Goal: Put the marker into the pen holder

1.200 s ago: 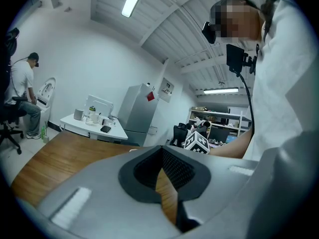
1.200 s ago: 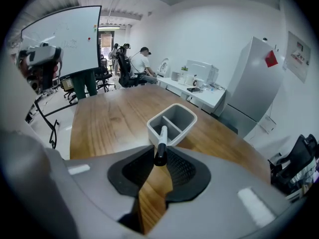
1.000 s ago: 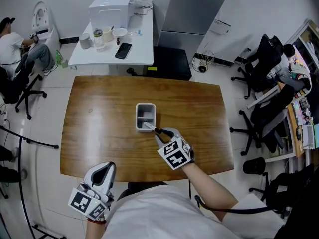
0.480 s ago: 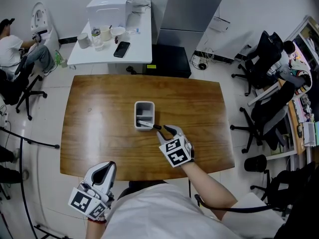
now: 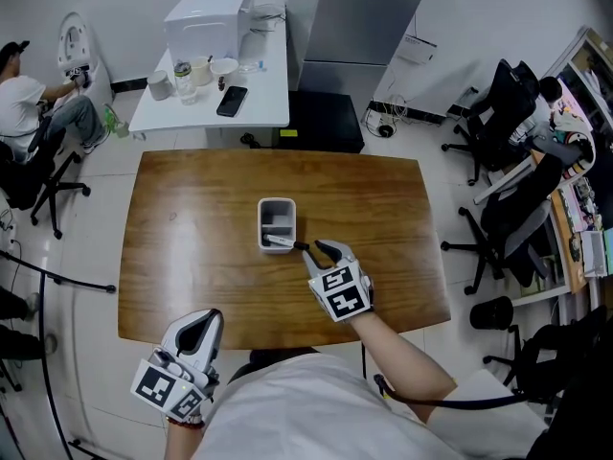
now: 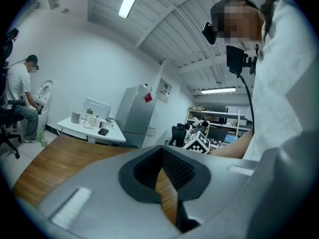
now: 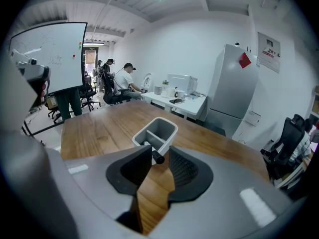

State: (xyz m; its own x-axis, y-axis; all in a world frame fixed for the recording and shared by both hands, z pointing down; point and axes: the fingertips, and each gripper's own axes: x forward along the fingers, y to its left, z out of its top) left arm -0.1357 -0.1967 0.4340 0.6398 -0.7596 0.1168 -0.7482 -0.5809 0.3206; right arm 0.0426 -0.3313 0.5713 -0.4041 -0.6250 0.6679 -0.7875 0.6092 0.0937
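A grey two-compartment pen holder stands at the middle of the brown table. The marker lies tilted in its near compartment, with the black end poking out over the near rim. My right gripper is just behind that end. In the right gripper view the marker's black end sits between the jaw tips of the right gripper, with a gap on the right side. Those jaws have just been closing a little and still stand open. My left gripper hangs at the near table edge, shut and empty.
Beyond the table stands a white side table with a white box, cups and a phone. A tall grey cabinet is behind it. Office chairs crowd the right side. A person sits at the far left.
The right gripper's jaws have spread around the marker's black end and the hand has rolled slightly. The marker has settled lower into the holder. The left gripper has stayed put.
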